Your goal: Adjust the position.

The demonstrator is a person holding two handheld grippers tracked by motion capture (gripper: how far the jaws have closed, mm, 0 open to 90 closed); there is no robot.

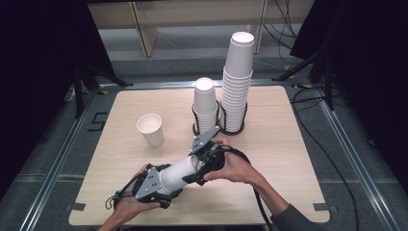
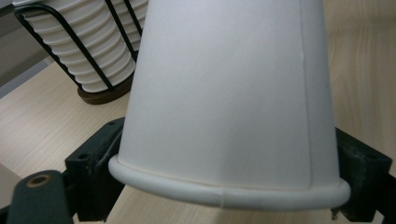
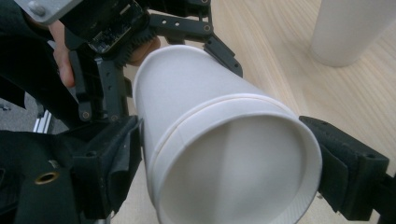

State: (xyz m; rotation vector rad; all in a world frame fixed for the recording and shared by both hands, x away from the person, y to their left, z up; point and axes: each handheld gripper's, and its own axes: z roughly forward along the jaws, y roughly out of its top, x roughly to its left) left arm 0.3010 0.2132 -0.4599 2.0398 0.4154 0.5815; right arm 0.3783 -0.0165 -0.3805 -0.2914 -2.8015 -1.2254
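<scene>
With each claw clamped on the nested paper cups (image 1: 179, 174), left claw (image 1: 166, 186) and right claw (image 1: 198, 166), we should pull straight apart without crushing.

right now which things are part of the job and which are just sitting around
In the job:
- nested paper cups, held lying between both tongs
- left tongs, shut on one end
- right tongs, shut on the rim end

Lying about:
- upright single cup
- short cup stack in a wire holder
- tall cup stack in a wire holder
- table

No readable text, label or number anywhere
</scene>
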